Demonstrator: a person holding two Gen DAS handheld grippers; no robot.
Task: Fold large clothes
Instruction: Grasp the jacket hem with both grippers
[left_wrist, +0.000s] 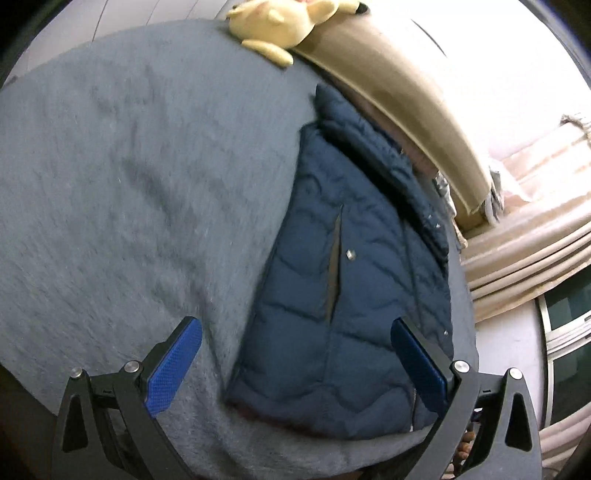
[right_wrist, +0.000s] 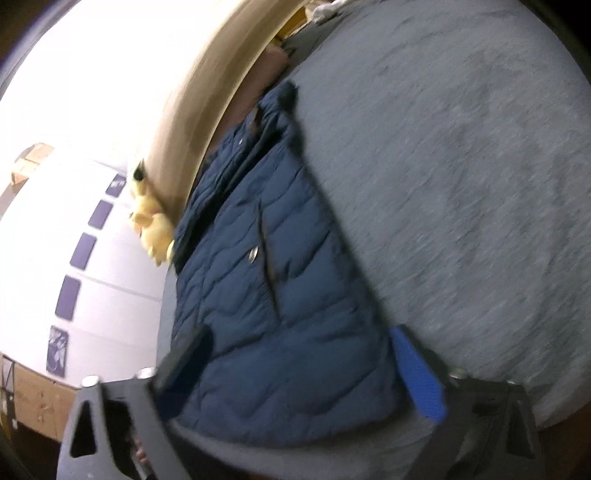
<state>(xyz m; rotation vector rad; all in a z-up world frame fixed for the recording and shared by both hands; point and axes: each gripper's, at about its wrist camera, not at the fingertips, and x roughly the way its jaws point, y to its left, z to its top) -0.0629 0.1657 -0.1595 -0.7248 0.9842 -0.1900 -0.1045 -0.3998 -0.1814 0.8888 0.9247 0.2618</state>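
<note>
A navy quilted puffer jacket (left_wrist: 351, 295) lies folded into a long narrow shape on a grey fuzzy blanket (left_wrist: 129, 184), its collar end toward the headboard. My left gripper (left_wrist: 295, 354) hovers over the jacket's near hem, open; one blue pad (left_wrist: 173, 365) is over the blanket and the other is over the jacket's right edge. In the right wrist view the same jacket (right_wrist: 277, 295) fills the middle. My right gripper (right_wrist: 301, 365) is open and straddles its near end, with the jacket's width between the fingers and the pads not pressing it. This view is blurred.
A beige headboard (left_wrist: 388, 81) runs behind the jacket, with a yellow plush toy (left_wrist: 280, 22) on it. Beige curtains (left_wrist: 535, 258) hang to the right. In the right wrist view the grey blanket (right_wrist: 461, 184) spreads right, and a cardboard box (right_wrist: 40, 406) sits low left.
</note>
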